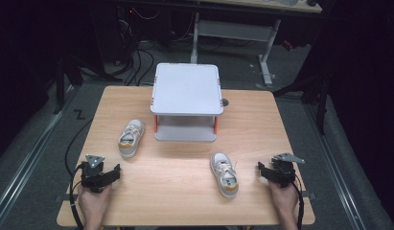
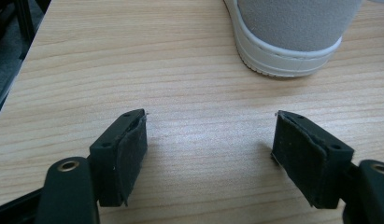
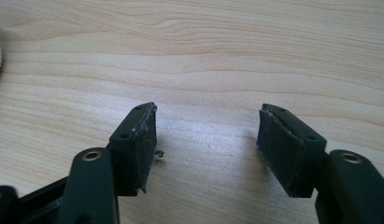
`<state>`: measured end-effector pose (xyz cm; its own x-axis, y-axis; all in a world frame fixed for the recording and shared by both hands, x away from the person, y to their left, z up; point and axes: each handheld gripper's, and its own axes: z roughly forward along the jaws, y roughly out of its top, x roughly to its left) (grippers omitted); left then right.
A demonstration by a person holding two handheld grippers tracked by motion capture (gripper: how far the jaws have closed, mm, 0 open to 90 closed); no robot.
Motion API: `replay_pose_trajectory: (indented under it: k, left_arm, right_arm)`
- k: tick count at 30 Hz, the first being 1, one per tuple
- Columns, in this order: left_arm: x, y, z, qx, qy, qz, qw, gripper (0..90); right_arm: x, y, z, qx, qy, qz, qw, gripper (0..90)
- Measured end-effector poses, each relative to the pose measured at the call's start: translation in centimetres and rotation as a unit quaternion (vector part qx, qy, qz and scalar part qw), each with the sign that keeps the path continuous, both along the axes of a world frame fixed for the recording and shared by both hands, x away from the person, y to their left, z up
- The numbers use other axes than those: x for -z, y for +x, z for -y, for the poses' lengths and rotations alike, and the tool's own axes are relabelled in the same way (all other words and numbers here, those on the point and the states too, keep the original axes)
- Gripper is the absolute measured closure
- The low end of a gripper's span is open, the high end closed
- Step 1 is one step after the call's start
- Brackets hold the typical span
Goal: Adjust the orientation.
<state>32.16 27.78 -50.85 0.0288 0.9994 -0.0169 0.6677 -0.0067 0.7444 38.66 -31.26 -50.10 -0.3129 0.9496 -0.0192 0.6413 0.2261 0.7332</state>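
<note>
Two small shoes lie on the worktop [image 1: 185, 191] and neither is in a grip, so I judge the work barely begun: both picks and whatever placing follows are left to do. My left gripper [image 1: 117, 171] sits near the front left corner with its jaws wide and only bare wood between them; in the left gripper view [image 2: 208, 140] the heel of the left shoe [image 2: 288, 37] lies ahead, clear of the jaws. From above, that left shoe [image 1: 131, 138] rests just left of the grey two-level stand [image 1: 186, 88], toe pointing away from me. My right gripper [image 1: 260, 168] hovers near the front right edge, jaws likewise wide and empty, as the right gripper view [image 3: 206, 135] confirms. The right shoe [image 1: 225, 175] lies just beside it, toward the middle of the worktop, heel toward me.

Room is generous: the middle of the worktop between the shoes is bare, and both grippers have a free path forward. I would watch the front edge close under my hands, the right edge beside the right gripper, and the stand's red posts near the left shoe.
</note>
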Motion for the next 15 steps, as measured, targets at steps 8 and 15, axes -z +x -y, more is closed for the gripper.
replay_pose_trajectory:
  k: [8, 15]
  left_arm:
    - [-0.03, -0.02, -0.04, -0.004, 0.002, 0.0, 1.0, 29.3]
    - [-0.02, -0.05, 0.1, -0.003, 0.002, 0.0, 1.0, 28.3]
  right_arm:
    - [0.0, -0.08, -0.08, 0.001, 0.0, -0.001, 1.0, 36.5]
    - [0.0, -0.08, -0.09, 0.0, 0.0, -0.001, 1.0, 36.3]
